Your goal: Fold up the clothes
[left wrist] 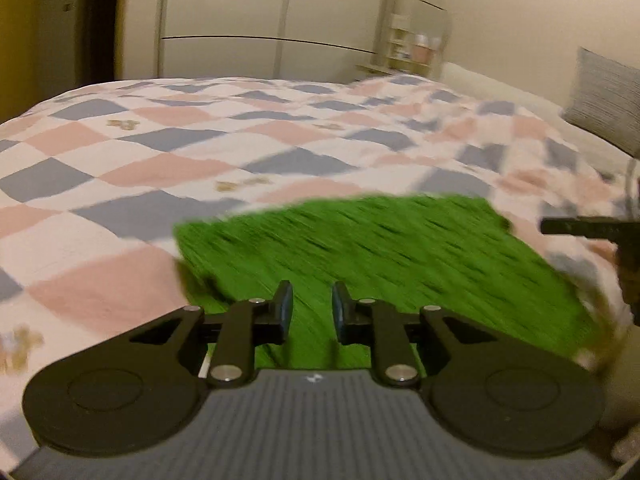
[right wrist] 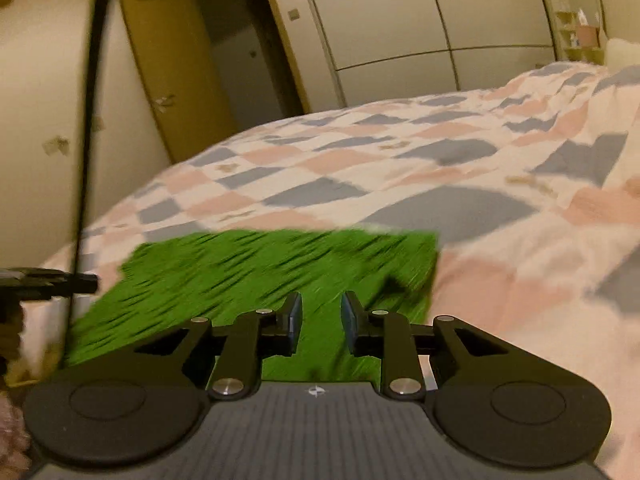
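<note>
My left tongs (left wrist: 312, 312) and right tongs (right wrist: 320, 320) hover slightly parted, holding nothing, above the green cloth (left wrist: 360, 248) lying flat near the bed (left wrist: 160, 140) front edge. I should pinch matching near corners evenly.

Home bedrm: bed (left wrist: 200, 152), wardrobe (left wrist: 280, 20)

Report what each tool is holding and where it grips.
Nothing is held. The left tool and right tool are both open above the flat green fabric garment on the checkered pink, grey and white bedspread.
</note>
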Available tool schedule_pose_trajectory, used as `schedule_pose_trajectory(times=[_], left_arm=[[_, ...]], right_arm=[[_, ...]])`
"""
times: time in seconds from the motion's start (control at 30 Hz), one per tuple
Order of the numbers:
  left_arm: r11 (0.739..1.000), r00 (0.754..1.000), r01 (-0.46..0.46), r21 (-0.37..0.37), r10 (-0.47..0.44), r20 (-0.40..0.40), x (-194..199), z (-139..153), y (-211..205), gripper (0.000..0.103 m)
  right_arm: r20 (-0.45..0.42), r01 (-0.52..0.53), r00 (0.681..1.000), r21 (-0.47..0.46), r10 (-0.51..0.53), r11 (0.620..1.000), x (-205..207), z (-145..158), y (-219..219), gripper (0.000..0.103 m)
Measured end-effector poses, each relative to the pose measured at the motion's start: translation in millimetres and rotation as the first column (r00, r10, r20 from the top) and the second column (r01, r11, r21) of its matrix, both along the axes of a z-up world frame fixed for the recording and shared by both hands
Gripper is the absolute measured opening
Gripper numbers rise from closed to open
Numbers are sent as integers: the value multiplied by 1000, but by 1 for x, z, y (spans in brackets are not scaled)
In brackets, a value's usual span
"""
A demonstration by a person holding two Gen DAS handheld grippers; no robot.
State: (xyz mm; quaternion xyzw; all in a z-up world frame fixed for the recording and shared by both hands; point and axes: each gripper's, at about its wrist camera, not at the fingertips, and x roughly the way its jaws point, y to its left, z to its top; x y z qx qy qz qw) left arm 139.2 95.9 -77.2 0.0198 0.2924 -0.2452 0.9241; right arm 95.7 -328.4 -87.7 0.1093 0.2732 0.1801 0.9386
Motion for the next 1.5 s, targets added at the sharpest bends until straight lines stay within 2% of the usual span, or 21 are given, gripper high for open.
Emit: schedule_pose_trajectory(times=[0.1,0.2,0.27,0.43,0.5,0.57,0.6,0.67,0.7,0.77,0.8,0.83,0.87,0.93,1.0,1.03,1.1,1.13,1.23,1.5], left_arm=[[1000,999,2,31,-1,-40,-31,-16,-9,17],[995,995,-67,77,73,-65,-50,-37,-14,18],[990,992,-112,81,116,-52,-62,-34,-17,17],[981,980,-189,31,190,-53,-84,-15,-21,17],[973,972,-220,75,225,-73,-83,-22,-28,17],[959,959,-256,119,267,-96,-84,-32,-35,19],[955,952,-273,120,286,-108,-85,-35,-36,19],[946,940,-305,110,318,-124,-91,-34,-35,19],[943,935,-317,98,328,-132,-95,-31,-33,20],[937,924,-344,59,349,-158,-104,-25,-24,28],[931,916,-362,37,363,-172,-108,-23,-20,36],[923,905,-386,0,378,-195,-109,-22,-13,44],[910,892,-412,-49,391,-227,-110,-21,-3,46],[872,862,-465,-152,408,-300,-110,-22,16,50],[815,831,-516,-262,402,-386,-104,-29,37,58],[786,819,-535,-310,393,-418,-101,-33,45,59],[737,805,-558,-381,371,-463,-92,-41,58,59],[726,806,-558,-401,360,-471,-88,-43,61,59],[718,812,-549,-429,337,-476,-74,-50,63,59],[737,834,-511,-442,302,-461,-51,-55,56,60]], right_arm=[[-30,-12,999,21,13,1000,-36,-11,13,26],[-95,4,995,0,-4,1000,-56,-32,24,26],[-94,41,995,-8,-41,999,-66,-38,26,26],[-31,91,995,30,-90,995,-86,-16,28,29],[-41,103,994,5,-103,995,-89,-19,35,31],[-121,128,984,-36,-131,991,-83,-37,39,30],[-141,141,979,-35,-145,989,-82,-45,40,30],[-127,164,978,-15,-165,986,-89,-45,41,31],[-119,174,978,-3,-173,985,-94,-42,42,32],[-101,181,979,35,-176,983,-104,-34,42,37],[-94,183,980,52,-177,982,-109,-31,41,40],[-91,188,979,63,-182,980,-112,-29,40,41],[-89,196,978,71,-189,978,-116,-28,39,41],[-94,207,976,89,-199,974,-121,-27,37,41],[-102,214,974,108,-203,971,-124,-27,35,41],[-104,215,973,112,-204,970,-124,-27,34,42],[-106,218,973,116,-206,969,-124,-27,33,43],[-107,221,972,121,-208,968,-124,-27,32,44],[-115,225,971,147,-210,963,-121,-28,29,44],[-170,245,963,233,-209,941,-106,-40,17,44]])
